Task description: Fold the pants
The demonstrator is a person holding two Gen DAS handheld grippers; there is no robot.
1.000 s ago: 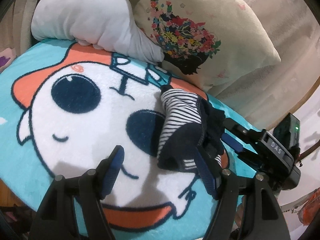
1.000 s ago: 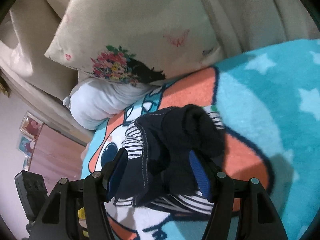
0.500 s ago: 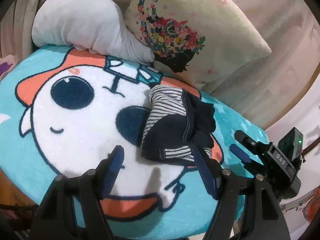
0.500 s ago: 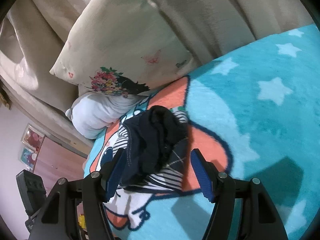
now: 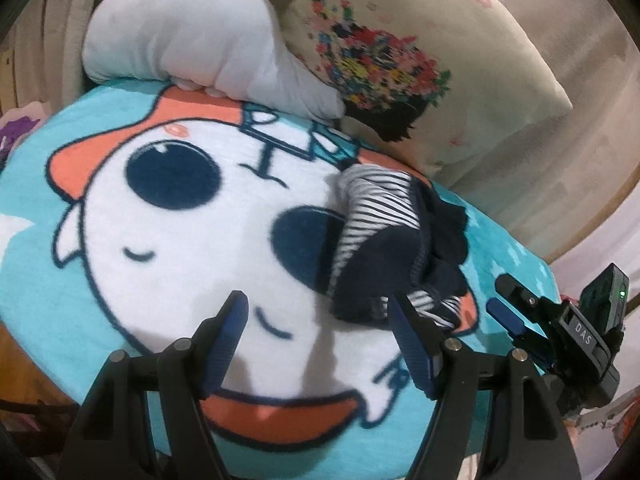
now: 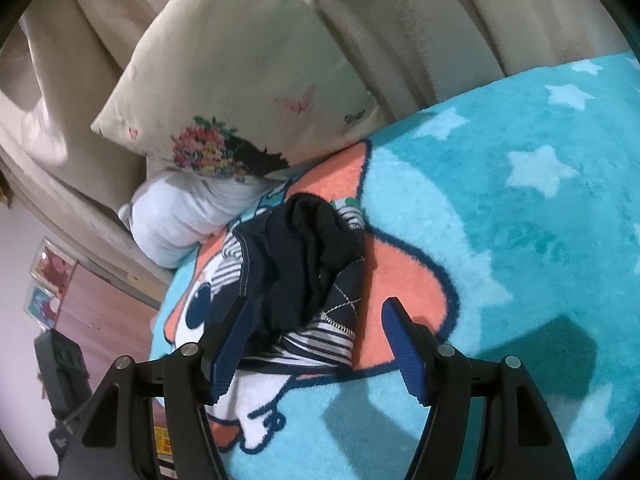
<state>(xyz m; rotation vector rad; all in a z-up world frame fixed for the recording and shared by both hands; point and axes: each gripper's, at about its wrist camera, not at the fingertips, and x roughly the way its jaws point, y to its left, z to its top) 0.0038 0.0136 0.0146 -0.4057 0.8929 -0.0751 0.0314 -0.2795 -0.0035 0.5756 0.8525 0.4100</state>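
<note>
The pants lie in a small bundle of dark navy cloth with a striped lining on the cartoon blanket. My left gripper is open just short of the bundle, which sits ahead of its right finger. Nothing is between its pads. In the right wrist view the pants lie just ahead of my right gripper. Its jaws stand wide and the pads press on nothing. From the left wrist view the right gripper reaches in at the bundle's right side.
A grey-white cushion and a cream pillow with a flower print lean at the back, in front of beige curtains. The teal blanket with white stars spreads to the right. The blanket's near edge drops off below my left gripper.
The right gripper has drawn back: a second ago the bundle sat deep between its fingers, now it lies mostly ahead of the tips. The left view shifted only slightly.
</note>
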